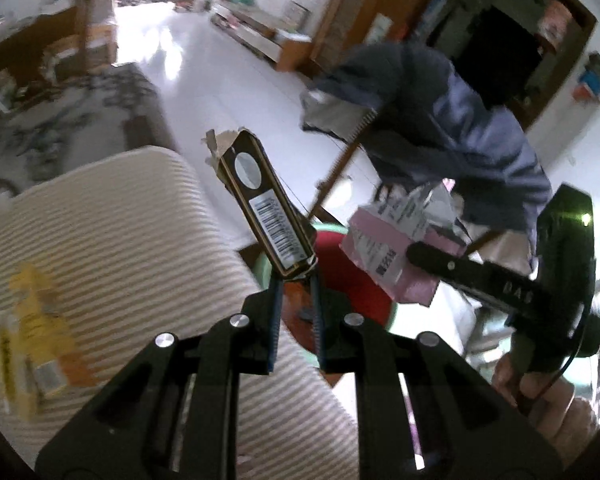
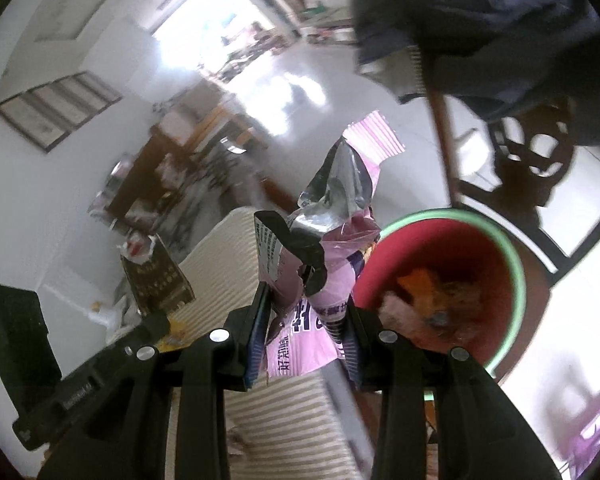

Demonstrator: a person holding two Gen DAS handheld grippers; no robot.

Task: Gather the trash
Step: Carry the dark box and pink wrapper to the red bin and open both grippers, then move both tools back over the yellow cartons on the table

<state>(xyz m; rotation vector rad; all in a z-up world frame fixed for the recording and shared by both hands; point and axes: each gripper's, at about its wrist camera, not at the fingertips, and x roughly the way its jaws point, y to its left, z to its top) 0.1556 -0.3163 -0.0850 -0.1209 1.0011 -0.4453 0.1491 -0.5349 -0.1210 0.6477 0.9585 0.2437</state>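
Observation:
My left gripper (image 1: 296,280) is shut on the lower end of a dark gold-edged carton (image 1: 264,204) with a barcode and a torn top. It holds the carton up over the edge of the striped table (image 1: 120,240). My right gripper (image 2: 306,312) is shut on a pink snack bag (image 2: 324,280) with a torn silver inside, also seen as pink bag (image 1: 396,248) in the left wrist view. A red bin with a green rim (image 2: 516,272) stands just right of the bag and holds several scraps. The same bin (image 1: 340,256) lies behind the carton.
Yellow packets (image 1: 40,340) lie on the striped cloth at left. A wooden chair (image 2: 532,168) draped with a dark blue garment (image 1: 452,120) stands behind the bin. The white tiled floor (image 1: 220,64) stretches beyond. A person's hand (image 1: 556,404) holds the right gripper's handle.

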